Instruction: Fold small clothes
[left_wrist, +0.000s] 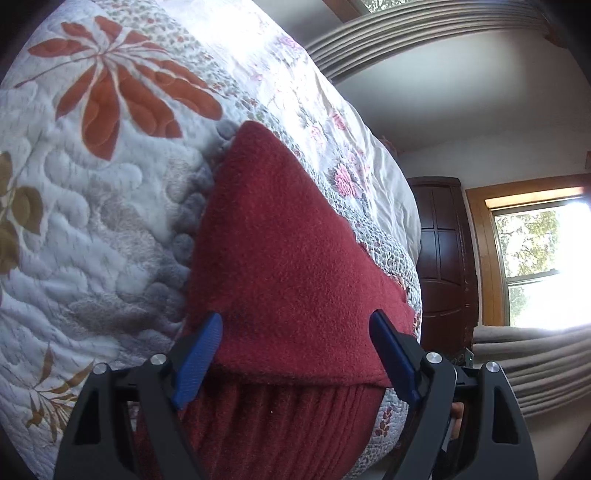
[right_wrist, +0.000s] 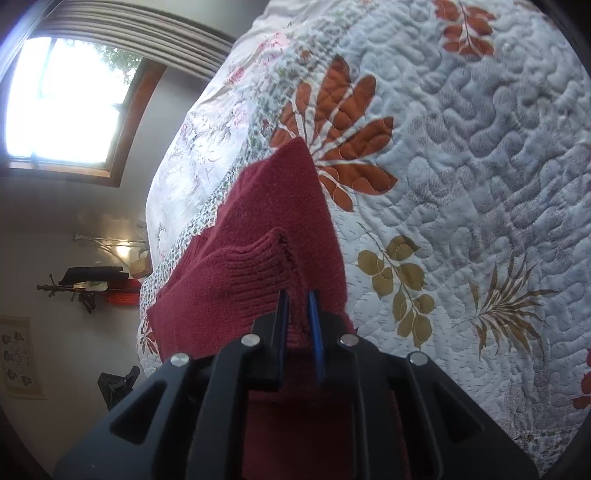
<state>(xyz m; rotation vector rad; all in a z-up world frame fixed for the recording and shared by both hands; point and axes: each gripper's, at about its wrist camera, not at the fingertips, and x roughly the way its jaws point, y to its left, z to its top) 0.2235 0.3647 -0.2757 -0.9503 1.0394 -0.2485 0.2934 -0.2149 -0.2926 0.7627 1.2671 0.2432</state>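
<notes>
Red knit garment (left_wrist: 291, 236) lies on the quilted floral bedspread (left_wrist: 92, 206), close to the bed's edge, with a fleecy flat panel folded over a ribbed section at the near end

Going from the left side: the left gripper (left_wrist: 295, 328) stands wide, its blue pads (left_wrist: 201, 354) spread to either side of the folded panel, above or resting on the cloth and pinching nothing. Beyond the bed on that side a dark wooden cabinet (left_wrist: 443, 251) and a bright window (left_wrist: 535, 258) show

Further right, the right gripper (right_wrist: 298, 295) is drawn narrow with a fold of the red knit caught between its fingers (right_wrist: 316, 332), just behind the ribbed cuff (right_wrist: 251, 266), which stands humped up off the panel below

By the look of it the cloth is light, soft and thick, with no stiffness, so it should droop from any single pinch and stretch along the ribbing. The fleece surface looks grippy rather than slippery, and nothing about it is fragile. I judge the best holds to be the hems and ribbed edges, where the knit is doubled, one gripper at each corner of the edge to be carried over, keeping the fold line straight
</notes>
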